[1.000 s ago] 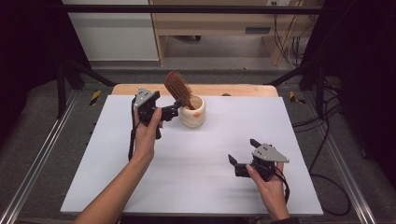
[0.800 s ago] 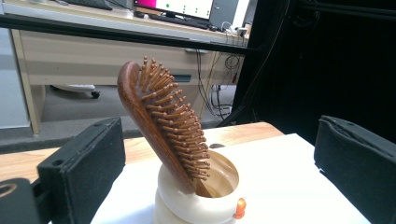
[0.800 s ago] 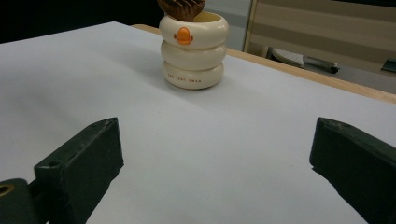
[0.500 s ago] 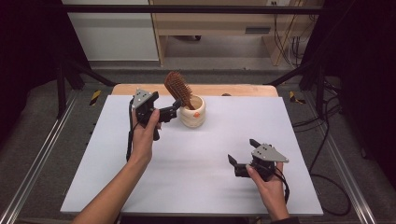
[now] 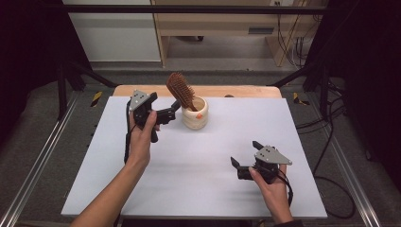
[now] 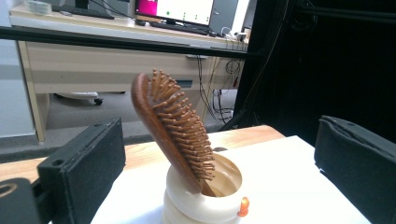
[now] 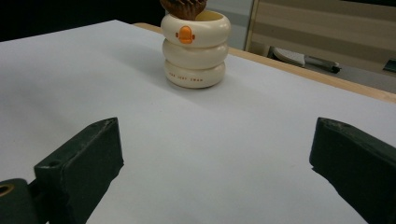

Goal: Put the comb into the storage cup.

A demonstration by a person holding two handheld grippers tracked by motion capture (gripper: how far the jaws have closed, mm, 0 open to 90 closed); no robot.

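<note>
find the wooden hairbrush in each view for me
High view: the hairbrush stands upper centre, leaning left out of the cream cup.
Left gripper view: centre, bristles facing right, handle down in the cup.
Right gripper view: just its lower bristles at the top edge, above the cup's rim.
Shared landmark: the orange tab on the cup.

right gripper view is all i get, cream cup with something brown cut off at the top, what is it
Observer: A wooden hairbrush, handle down in the cup, leaning, bristles facing right in the left gripper view.
Operator: is the left hand-held gripper on it
Observer: No. The left hand-held gripper sits just left of the cup, jaws open, gripping nothing.
Operator: anything behind the cup
Observer: A bare wooden strip at the table's far edge.
</note>
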